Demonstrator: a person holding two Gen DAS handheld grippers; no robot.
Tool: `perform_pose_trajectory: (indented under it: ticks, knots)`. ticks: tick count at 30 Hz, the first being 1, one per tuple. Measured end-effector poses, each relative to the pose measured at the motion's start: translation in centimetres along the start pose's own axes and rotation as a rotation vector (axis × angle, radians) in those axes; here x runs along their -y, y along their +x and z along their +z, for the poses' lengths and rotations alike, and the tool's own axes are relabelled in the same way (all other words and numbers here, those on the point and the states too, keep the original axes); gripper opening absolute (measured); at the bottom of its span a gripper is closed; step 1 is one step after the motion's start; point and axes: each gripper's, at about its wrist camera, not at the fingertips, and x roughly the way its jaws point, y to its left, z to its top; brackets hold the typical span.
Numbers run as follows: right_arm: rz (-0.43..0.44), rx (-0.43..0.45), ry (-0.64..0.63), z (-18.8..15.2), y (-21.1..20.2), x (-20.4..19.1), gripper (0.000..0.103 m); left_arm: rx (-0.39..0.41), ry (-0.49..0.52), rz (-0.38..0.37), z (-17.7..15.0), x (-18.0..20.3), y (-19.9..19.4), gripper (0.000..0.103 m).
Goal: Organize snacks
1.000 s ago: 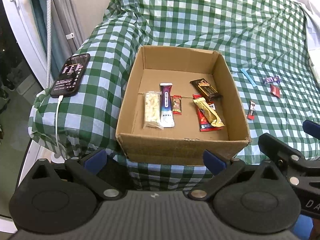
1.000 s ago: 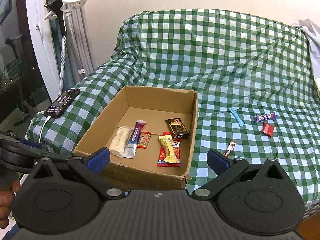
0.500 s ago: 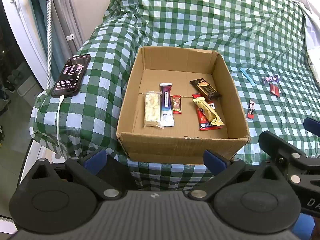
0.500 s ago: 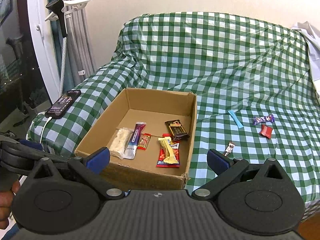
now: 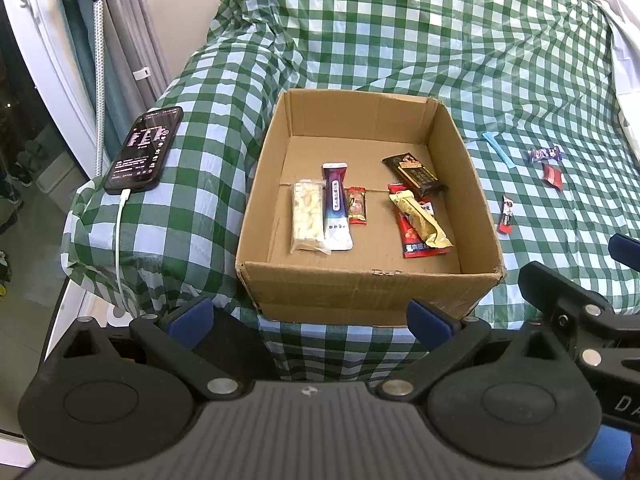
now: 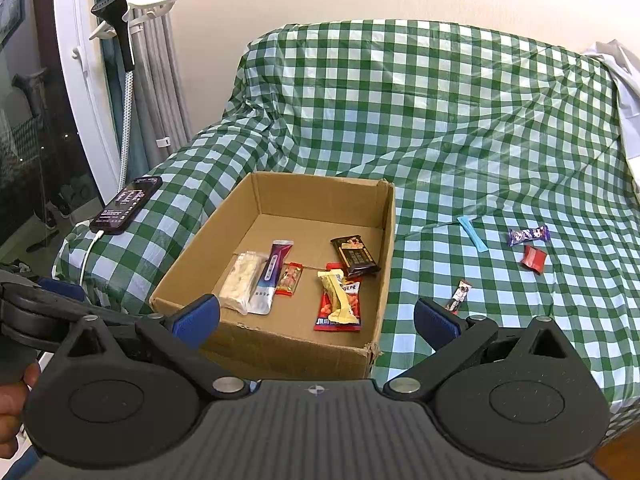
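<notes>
An open cardboard box (image 5: 368, 288) (image 6: 280, 344) sits on the green checked cloth and holds several snack packets, among them a purple-and-white one (image 5: 337, 211) (image 6: 271, 276) and a dark chocolate bar (image 5: 414, 172) (image 6: 355, 255). Right of the box lie loose snacks: a blue stick (image 5: 498, 148) (image 6: 472, 231), a purple candy (image 5: 544, 155) (image 6: 528, 235), a red square candy (image 5: 553, 176) (image 6: 534, 259) and a small red-and-black bar (image 5: 506, 214) (image 6: 461, 294). My left gripper (image 5: 308, 316) is open in front of the box. My right gripper (image 6: 316, 316) is open too, before the box's near right corner.
A black phone (image 5: 145, 150) (image 6: 127, 204) on a white cable lies on the cloth's left bulge. A curtain and window frame (image 6: 80, 92) stand at the left. White fabric (image 6: 624, 80) shows at the far right. The cloth drops off at the near edge.
Both views have shifted slightly, the right one pulling back a little from the box. Nothing on the cloth or in the box has moved. Both grippers stay open.
</notes>
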Motion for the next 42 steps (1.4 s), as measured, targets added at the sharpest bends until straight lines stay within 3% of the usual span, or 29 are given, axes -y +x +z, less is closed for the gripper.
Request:
perform_pose_trajectory:
  ticks: [14,25,34,42]
  knots:
    - [0.005,-0.032,0.044,-0.1,1.7,1.9,0.102,-0.051,0.033,0.014,1.1,1.3,2.3,0.103]
    - [-0.020,-0.071,0.144,-0.3,4.1,5.7,0.102,-0.117,0.103,0.006,3.5,4.9,5.4,0.103]
    - [-0.138,-0.066,0.293,-0.4,5.7,13.3,0.102,-0.116,0.198,-0.044,8.3,12.5,7.6,0.103]
    - [-0.292,-0.042,0.373,-0.2,7.8,22.5,0.102,-0.123,0.349,-0.104,12.6,23.1,12.3,0.103]
